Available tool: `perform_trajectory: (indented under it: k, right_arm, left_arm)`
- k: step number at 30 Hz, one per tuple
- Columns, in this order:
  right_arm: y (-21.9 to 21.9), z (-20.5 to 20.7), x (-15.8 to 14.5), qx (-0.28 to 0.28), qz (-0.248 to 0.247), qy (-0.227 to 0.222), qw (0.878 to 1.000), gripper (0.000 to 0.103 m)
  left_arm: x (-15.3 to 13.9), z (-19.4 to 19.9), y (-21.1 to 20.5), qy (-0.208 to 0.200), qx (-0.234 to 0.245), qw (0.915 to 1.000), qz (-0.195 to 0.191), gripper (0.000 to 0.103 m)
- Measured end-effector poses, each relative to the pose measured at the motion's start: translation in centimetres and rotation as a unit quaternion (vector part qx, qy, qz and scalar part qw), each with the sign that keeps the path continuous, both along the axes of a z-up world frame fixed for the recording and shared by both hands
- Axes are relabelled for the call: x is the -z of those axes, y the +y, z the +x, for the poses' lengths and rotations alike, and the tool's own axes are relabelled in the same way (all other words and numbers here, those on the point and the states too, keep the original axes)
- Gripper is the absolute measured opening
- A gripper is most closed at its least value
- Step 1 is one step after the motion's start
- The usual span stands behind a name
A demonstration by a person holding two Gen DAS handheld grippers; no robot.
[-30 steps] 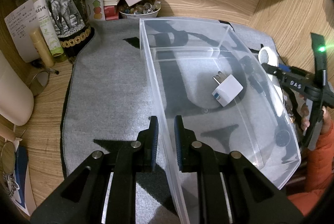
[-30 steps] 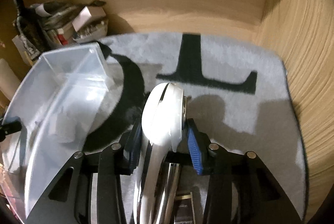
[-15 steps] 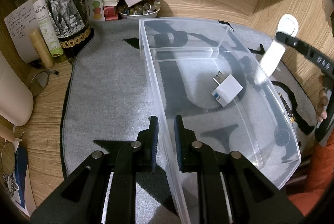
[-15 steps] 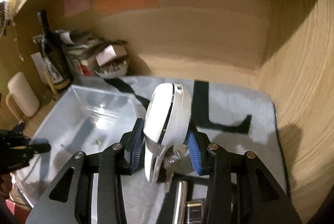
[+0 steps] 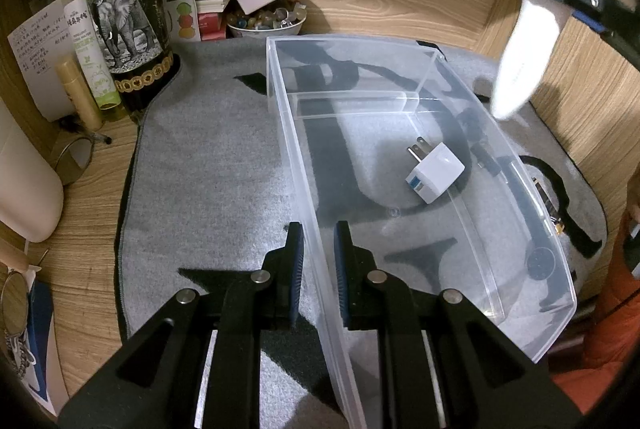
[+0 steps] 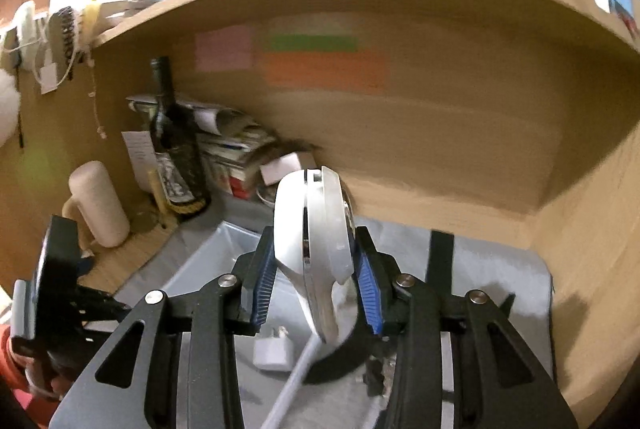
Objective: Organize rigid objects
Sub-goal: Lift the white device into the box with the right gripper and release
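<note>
White nail clipper (image 6: pixel 316 249) sits clamped in the right claw (image 6: pixel 316 269), raised above the clear plastic bin (image 5: pixel 400 69). Inside that bin lies a white plug adapter (image 5: pixel 436 173). Left claw (image 5: pixel 318 257) is clenched on the bin's near wall.
</note>
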State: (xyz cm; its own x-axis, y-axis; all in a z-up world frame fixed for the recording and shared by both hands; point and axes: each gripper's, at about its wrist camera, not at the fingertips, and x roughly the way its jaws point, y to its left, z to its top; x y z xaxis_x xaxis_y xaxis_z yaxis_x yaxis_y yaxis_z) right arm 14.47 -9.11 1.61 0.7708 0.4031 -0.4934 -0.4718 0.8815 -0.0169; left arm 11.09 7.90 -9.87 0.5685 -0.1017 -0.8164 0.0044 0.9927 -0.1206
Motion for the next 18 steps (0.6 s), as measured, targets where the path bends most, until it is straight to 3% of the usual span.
perform_trajectory:
  k: [8,18]
  right_arm:
    - [3.0,-0.3,0.0,-0.051,0.003,0.013,0.999,0.034]
    - [6.3,2.0,4.4,-0.093,-0.017,0.103,0.99,0.034]
  left_arm:
    - [-0.2,0.2,-0.3,-0.002,0.001,1.0,0.001,0.014]
    - [-0.1,0.6,-0.3,-0.003,0.002,1.0,-0.003,0.014]
